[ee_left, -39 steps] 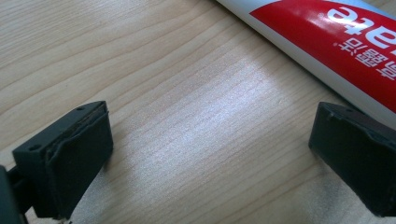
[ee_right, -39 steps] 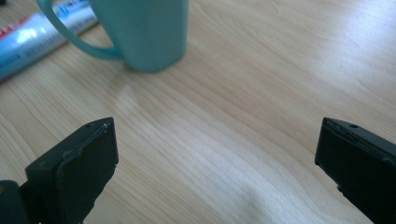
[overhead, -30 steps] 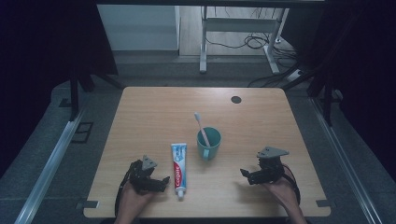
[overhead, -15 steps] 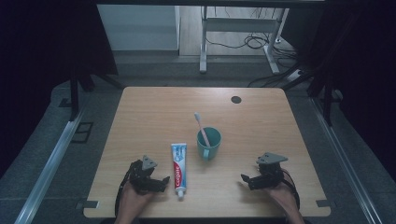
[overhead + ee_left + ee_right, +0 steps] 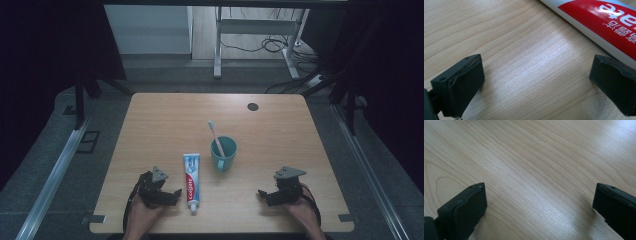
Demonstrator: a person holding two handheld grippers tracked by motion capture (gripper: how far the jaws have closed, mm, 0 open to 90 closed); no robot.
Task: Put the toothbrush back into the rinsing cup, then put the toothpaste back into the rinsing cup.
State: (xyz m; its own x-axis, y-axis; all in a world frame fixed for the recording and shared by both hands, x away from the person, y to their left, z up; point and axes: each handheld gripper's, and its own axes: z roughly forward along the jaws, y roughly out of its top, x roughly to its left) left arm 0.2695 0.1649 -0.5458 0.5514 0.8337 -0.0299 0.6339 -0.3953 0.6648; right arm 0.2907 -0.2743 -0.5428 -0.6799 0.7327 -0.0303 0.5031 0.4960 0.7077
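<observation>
On the wooden worktop (image 5: 160, 120), a toothpaste tube (image 5: 190, 176) lies near the middle of the near edge, cap toward that edge. Just beside it, farther in, stands a teal cup (image 5: 223, 153) holding 1 toothbrush (image 5: 215, 136). The left gripper (image 5: 167, 196) rests near the near-left corner, jaws wide apart and empty beside the tube. The right gripper (image 5: 266, 195) sits near the near-right corner, jaws equally wide over bare wood.

"Colgate" along the red-and-white toothpaste tube (image 5: 190, 176)
</observation>
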